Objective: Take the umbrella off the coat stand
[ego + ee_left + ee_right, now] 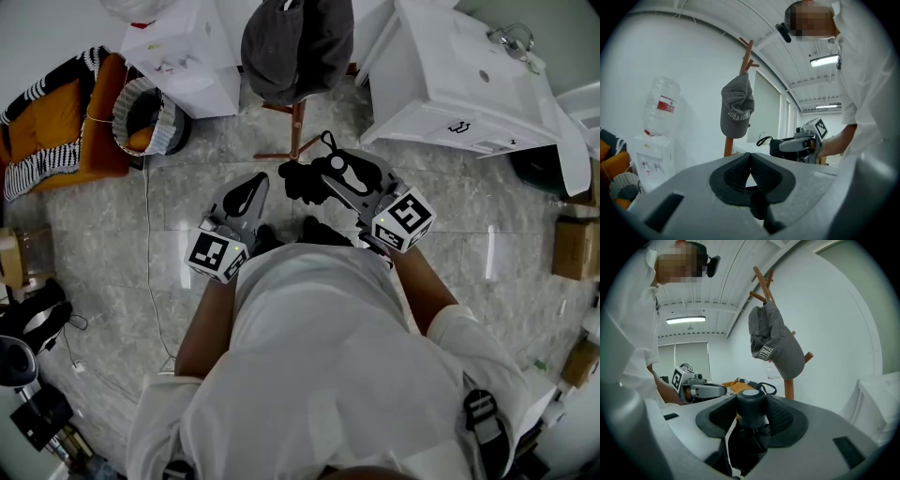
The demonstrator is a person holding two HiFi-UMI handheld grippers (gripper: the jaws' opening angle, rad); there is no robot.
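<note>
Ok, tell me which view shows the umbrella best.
The right gripper view: the umbrella fills its centre, handle clamped between the right hand-held gripper's jaws. The head view shows only a dark bundle ahead of that gripper; the left gripper view shows it small, side-on, strap looping out.

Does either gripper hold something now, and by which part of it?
The right gripper holds the folded black umbrella by its round-capped handle end, between the fingers. The left gripper is shut and empty.
</note>
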